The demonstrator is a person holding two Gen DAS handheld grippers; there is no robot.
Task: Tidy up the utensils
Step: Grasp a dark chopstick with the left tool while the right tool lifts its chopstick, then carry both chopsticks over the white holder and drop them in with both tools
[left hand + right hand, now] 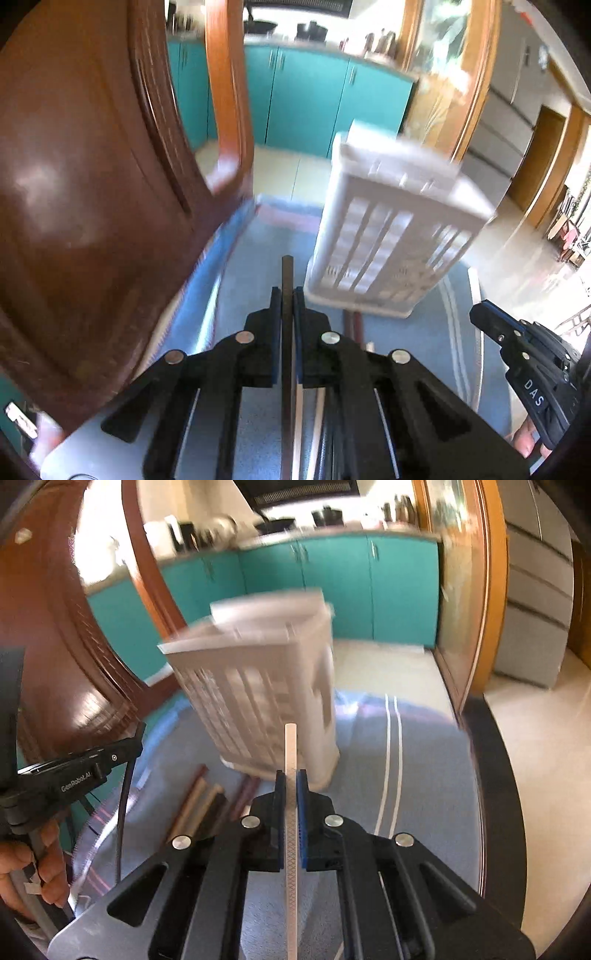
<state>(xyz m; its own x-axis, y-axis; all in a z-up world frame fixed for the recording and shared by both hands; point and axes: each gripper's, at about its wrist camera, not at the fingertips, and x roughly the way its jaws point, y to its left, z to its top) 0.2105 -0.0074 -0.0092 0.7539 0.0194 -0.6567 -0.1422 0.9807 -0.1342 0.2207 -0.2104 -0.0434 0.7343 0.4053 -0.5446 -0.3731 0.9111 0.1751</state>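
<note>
My left gripper [287, 295] is shut on a dark brown chopstick [287, 273] that sticks out forward past the fingertips. My right gripper [291, 777] is shut on a white textured chopstick [290, 746], also pointing forward. A white slatted utensil holder [391, 236] stands on the blue-grey table mat just ahead and right of the left gripper; in the right wrist view the holder [266, 686] stands ahead and slightly left. Several loose chopsticks [207, 805], brown and cream, lie on the mat left of the right gripper. Both views are motion-blurred.
A brown wooden chair back [92, 184] rises close on the left. The round table has a dark rim [498, 775] and white stripes on the mat [391, 768]. The other hand-held gripper shows at each view's side [528, 354] [74, 775]. Teal kitchen cabinets [306, 96] stand behind.
</note>
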